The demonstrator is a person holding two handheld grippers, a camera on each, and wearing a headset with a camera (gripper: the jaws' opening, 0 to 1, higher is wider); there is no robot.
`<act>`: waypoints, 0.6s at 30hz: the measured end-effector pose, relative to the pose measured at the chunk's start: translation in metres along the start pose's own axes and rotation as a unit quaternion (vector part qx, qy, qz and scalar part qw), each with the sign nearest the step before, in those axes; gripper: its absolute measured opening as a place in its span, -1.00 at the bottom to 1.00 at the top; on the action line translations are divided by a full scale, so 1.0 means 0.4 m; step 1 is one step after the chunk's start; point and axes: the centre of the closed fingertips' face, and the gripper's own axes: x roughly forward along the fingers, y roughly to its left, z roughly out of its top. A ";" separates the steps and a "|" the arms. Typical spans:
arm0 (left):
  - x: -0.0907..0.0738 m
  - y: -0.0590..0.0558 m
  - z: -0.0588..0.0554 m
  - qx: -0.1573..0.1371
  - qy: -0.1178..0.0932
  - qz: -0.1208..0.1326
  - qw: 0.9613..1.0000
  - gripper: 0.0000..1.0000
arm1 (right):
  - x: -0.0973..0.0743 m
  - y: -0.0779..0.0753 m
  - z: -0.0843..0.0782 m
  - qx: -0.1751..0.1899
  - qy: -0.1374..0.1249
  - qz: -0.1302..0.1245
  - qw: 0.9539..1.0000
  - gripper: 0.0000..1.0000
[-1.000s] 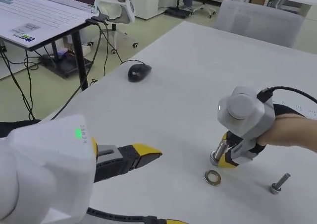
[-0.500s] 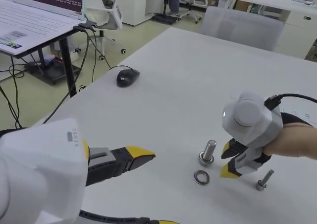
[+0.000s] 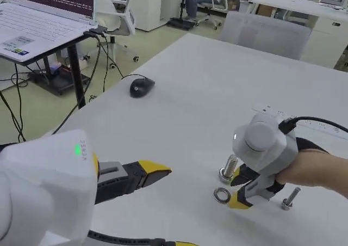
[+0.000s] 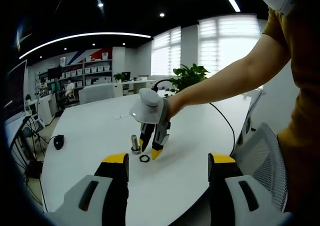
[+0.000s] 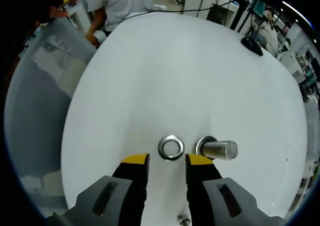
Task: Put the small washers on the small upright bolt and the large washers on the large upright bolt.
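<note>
Listing, left to right: left tool (image 4: 169,161), jaws spread, empty, held back over desk (image 3: 206,93); washer (image 3: 221,195), flat on desk, just beside large upright bolt (image 3: 229,167); right tool (image 3: 238,190), jaws parted, empty, poised over washer; small bolt (image 3: 290,197), apparently upright, further right. Step judged: washer pickup; next, descend, pinch rim, lift above large bolt.

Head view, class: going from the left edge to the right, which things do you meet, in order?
open silver laptop → black computer mouse → left gripper → silver ring-shaped metal washer → small silver metal bolt
</note>
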 end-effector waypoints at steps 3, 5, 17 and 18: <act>-0.002 0.001 0.000 -0.001 -0.001 0.002 1.000 0.27 | 0.010 0.000 0.005 0.000 -0.002 0.003 1.000 -0.37; -0.004 0.003 -0.001 -0.003 -0.001 0.004 1.000 0.27 | 0.015 -0.005 0.005 0.001 -0.002 0.003 1.000 -0.36; 0.001 0.014 -0.002 -0.006 0.000 0.007 1.000 0.27 | 0.031 -0.007 0.002 0.027 -0.004 0.021 0.999 -0.35; 0.003 0.014 -0.002 -0.006 0.000 0.007 1.000 0.27 | 0.031 -0.005 0.003 0.025 -0.003 0.020 0.999 -0.35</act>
